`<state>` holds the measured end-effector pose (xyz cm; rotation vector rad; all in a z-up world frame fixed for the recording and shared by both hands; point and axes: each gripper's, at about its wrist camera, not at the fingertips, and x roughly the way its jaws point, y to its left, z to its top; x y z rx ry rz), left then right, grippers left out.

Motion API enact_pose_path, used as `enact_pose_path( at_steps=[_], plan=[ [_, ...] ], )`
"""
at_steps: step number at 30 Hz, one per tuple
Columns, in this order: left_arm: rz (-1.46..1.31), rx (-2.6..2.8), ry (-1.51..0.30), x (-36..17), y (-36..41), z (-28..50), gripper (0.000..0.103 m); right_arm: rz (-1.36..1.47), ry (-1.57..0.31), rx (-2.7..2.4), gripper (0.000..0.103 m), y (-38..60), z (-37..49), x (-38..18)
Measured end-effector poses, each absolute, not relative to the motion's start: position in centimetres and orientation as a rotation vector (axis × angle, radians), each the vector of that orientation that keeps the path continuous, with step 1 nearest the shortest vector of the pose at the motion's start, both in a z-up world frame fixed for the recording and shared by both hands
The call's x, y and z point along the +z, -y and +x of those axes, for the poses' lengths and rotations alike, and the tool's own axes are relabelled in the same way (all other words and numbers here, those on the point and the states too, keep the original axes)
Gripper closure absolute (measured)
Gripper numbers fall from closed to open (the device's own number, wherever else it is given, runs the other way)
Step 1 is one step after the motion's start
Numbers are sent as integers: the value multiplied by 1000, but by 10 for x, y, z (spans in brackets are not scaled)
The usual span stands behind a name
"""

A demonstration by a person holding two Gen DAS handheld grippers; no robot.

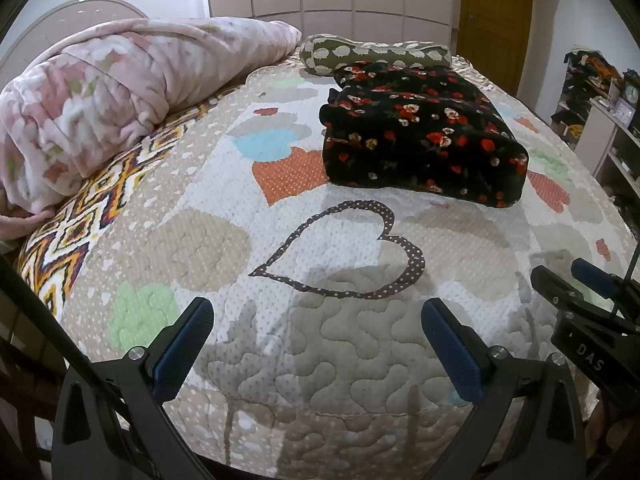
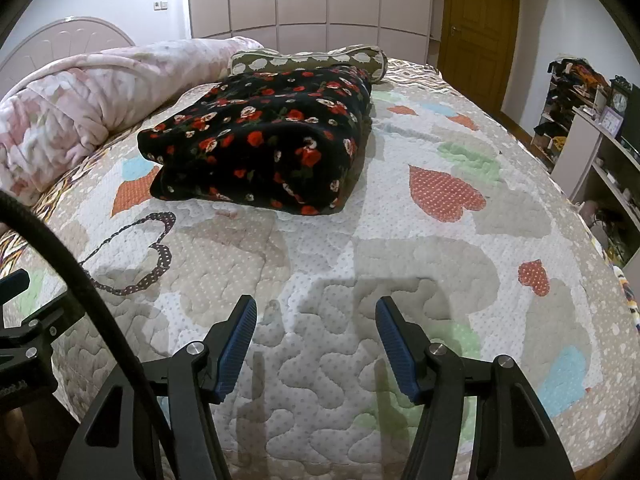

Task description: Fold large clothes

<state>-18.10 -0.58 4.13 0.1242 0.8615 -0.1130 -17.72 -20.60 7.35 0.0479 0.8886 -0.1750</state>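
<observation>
The left tool (image 1: pixel 318 338) and right tool (image 2: pixel 316 338) both gape wide with nothing between their jaws, over the quilt (image 2: pixel 400 240) on the bed. Farther up the bed, well clear of both, the garment (image 2: pixel 260 152) lies folded, its far end touching a pillow (image 2: pixel 304 58), beside a pink blanket (image 1: pixel 100 92).

Left tongs (image 1: pixel 318 344): jaws spread wide, nothing between the 2 blue pads (image 1: pixel 182 350), angled down. Right tongs (image 2: pixel 316 350): jaws likewise apart and empty, blue pads (image 2: pixel 236 354) facing inward, angled down. The 2 sit side by side, each visible at the edge of the other's view.
</observation>
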Motion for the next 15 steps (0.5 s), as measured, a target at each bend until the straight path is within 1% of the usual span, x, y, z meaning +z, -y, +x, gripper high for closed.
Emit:
enact_pose_path(
  at_steps=[15],
  plan=[
    [113, -110, -889, 36, 3, -178, 0, 42, -891, -169, 37, 205, -179, 72]
  ],
)
